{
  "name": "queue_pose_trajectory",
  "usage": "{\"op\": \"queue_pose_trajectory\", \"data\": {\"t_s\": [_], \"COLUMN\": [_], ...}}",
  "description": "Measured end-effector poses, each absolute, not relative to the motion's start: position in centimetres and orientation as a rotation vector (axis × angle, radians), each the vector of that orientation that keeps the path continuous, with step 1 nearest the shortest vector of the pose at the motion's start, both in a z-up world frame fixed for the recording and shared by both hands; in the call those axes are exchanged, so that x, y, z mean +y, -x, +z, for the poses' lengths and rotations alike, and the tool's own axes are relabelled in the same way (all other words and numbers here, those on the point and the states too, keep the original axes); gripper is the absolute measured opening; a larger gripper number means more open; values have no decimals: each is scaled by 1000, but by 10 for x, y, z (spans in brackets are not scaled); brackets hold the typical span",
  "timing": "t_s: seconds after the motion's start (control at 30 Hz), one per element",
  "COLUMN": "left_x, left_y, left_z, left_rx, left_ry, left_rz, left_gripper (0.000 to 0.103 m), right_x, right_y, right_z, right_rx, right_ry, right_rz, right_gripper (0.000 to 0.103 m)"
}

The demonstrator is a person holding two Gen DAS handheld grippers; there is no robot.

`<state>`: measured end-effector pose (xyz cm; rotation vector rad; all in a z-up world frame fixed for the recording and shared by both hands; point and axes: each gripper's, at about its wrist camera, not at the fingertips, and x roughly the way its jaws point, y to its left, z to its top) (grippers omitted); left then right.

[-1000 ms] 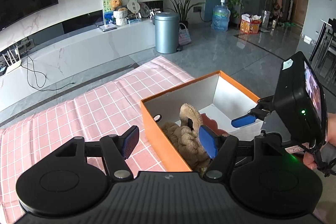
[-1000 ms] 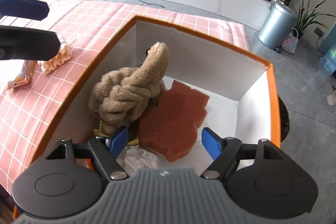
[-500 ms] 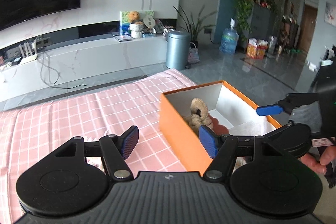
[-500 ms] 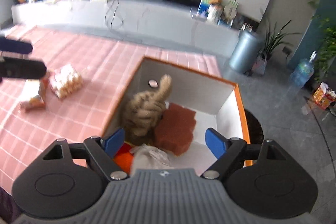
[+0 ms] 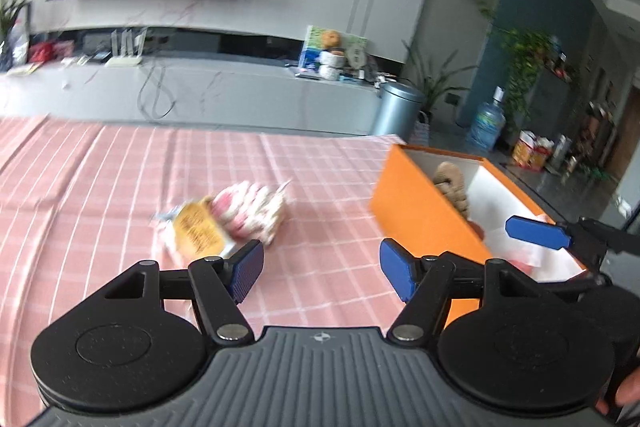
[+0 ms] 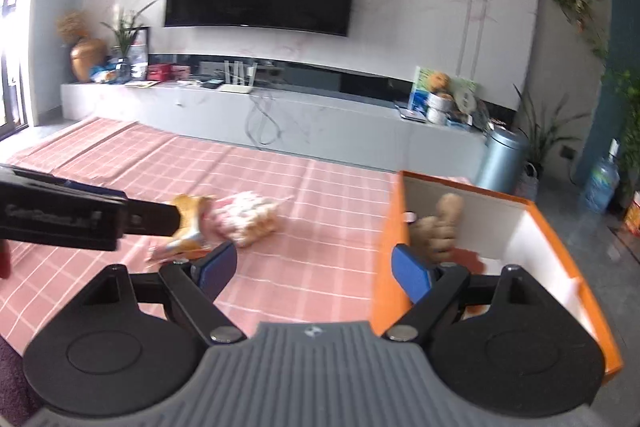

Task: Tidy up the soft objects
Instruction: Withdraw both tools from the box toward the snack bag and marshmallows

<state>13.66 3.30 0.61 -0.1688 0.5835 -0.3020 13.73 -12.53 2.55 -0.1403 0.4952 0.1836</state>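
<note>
The left tongs [image 5: 321, 273] stand wide with nothing between the blue pads [image 5: 248, 269], above the pink checked cloth [image 5: 100, 179] covering the counter. The right tongs [image 6: 312, 269] are likewise wide and empty; their jaws have just been opening. Two soft packets lie together on the cloth left of the orange box [image 5: 416, 215]: a yellow-labelled packet [image 5: 198, 229] touching a pink-and-white bag [image 5: 252, 209]. Inside the box a tan knotted plush [image 6: 440, 227] stands against the near wall, beside a reddish-brown sponge [image 6: 468, 257].
</note>
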Motion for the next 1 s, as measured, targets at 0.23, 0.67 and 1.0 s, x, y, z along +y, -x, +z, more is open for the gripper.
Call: {"op": "queue_pose_trajectory", "data": {"t_s": [0.23, 0.67, 1.0], "left_x": [63, 86, 100], "left_y": [-128, -145, -182], "left_z": [-33, -64, -68], "left_rx": [628, 663, 692], "left_ry": [240, 303, 398], "left_rz": [-229, -200, -146], "left_gripper": [78, 84, 89], "right_x": [-94, -74, -63], "right_y": [-135, -164, -216], "right_z": [-16, -54, -62], "right_rx": [571, 653, 646], "right_ry": [84, 153, 184], "right_rz": [205, 182, 175], "right_gripper": [83, 65, 59]}}
